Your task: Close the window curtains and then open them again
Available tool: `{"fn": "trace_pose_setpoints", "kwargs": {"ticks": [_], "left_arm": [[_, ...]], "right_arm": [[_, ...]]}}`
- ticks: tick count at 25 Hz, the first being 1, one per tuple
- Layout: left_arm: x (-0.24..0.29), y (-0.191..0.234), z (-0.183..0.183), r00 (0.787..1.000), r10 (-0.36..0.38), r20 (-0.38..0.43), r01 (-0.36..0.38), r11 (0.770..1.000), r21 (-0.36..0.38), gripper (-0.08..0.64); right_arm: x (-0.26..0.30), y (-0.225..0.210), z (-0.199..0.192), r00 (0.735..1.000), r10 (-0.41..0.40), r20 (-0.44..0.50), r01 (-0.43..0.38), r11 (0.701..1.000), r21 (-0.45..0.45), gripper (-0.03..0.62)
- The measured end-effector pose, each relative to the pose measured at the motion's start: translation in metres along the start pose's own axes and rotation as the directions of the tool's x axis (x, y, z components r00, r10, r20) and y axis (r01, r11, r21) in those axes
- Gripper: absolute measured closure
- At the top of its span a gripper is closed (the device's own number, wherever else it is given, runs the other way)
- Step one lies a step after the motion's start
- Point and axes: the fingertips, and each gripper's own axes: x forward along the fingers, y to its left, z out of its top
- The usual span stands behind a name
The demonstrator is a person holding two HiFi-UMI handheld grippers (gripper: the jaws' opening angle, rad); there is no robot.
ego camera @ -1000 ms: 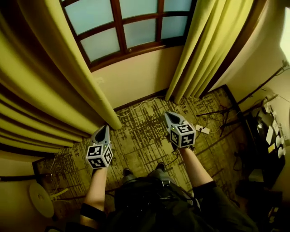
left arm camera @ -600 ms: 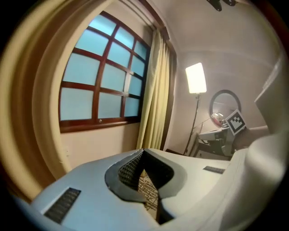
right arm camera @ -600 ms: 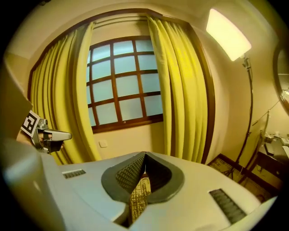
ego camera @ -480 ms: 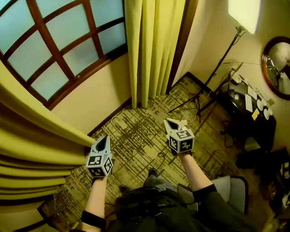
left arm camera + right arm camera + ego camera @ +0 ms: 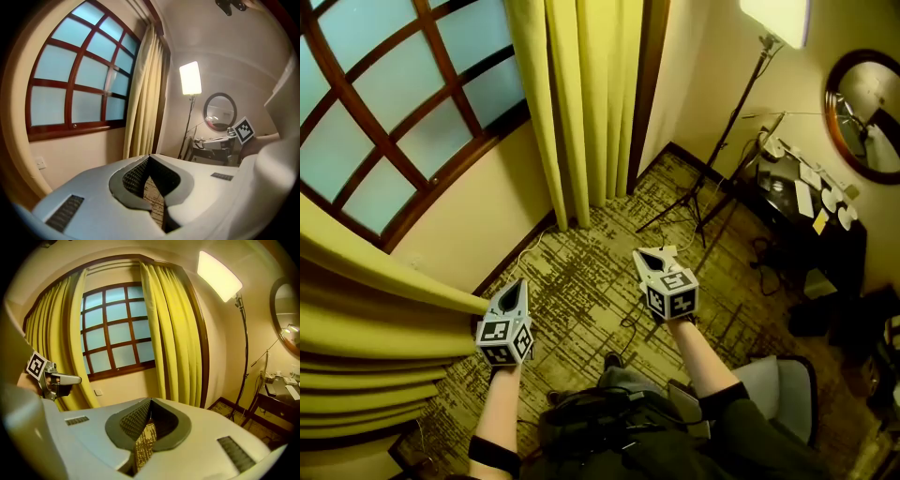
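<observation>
The wood-framed window point(image 5: 384, 103) fills the upper left of the head view. The right yellow curtain point(image 5: 581, 103) hangs gathered beside it, and the left curtain point(image 5: 375, 319) is bunched at the left edge. My left gripper point(image 5: 517, 283) is shut and empty over the patterned carpet, right beside the left curtain's folds. My right gripper point(image 5: 649, 254) is also shut and empty, well short of the right curtain. In the left gripper view the jaws point(image 5: 150, 161) meet with only carpet showing behind them. The right gripper view shows its jaws point(image 5: 150, 401) closed, facing the window point(image 5: 117, 333) and both curtains.
A floor lamp point(image 5: 773, 19) on a thin stand is lit at the upper right. A round mirror point(image 5: 867, 112) hangs above a dark table point(image 5: 806, 197) with papers. A grey chair point(image 5: 778, 384) is at my right. Cables point(image 5: 534, 248) lie on the carpet.
The head view has swung right: the right curtain, lamp and mirror came into view and the left curtain slid left. Both grippers travelled along with it and stayed shut.
</observation>
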Motion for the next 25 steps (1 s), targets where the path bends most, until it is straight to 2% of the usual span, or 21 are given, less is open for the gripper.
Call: {"fn": "trace_pose_setpoints", "kwargs": {"ticks": [6, 13, 21, 25], "left_arm": [[0.029, -0.013, 0.023, 0.999, 0.012, 0.031, -0.012, 1.000, 0.006, 0.560], [0.060, -0.029, 0.072, 0.999, 0.007, 0.054, -0.009, 0.999, 0.047, 0.560], [0.119, 0.001, 0.120, 0.996, -0.035, 0.076, 0.029, 0.997, 0.074, 0.560], [0.159, 0.020, 0.142, 0.995, -0.061, 0.074, 0.055, 0.995, 0.083, 0.560]], "right_arm": [[0.007, -0.022, 0.021, 1.000, 0.024, 0.019, -0.024, 1.000, 0.004, 0.591], [0.031, -0.034, 0.053, 0.996, 0.064, 0.066, -0.065, 0.998, 0.010, 0.591], [0.101, -0.046, 0.101, 0.994, 0.034, 0.108, -0.037, 0.999, 0.022, 0.591], [0.140, -0.054, 0.151, 0.986, 0.002, 0.166, -0.003, 1.000, 0.006, 0.586]]}}
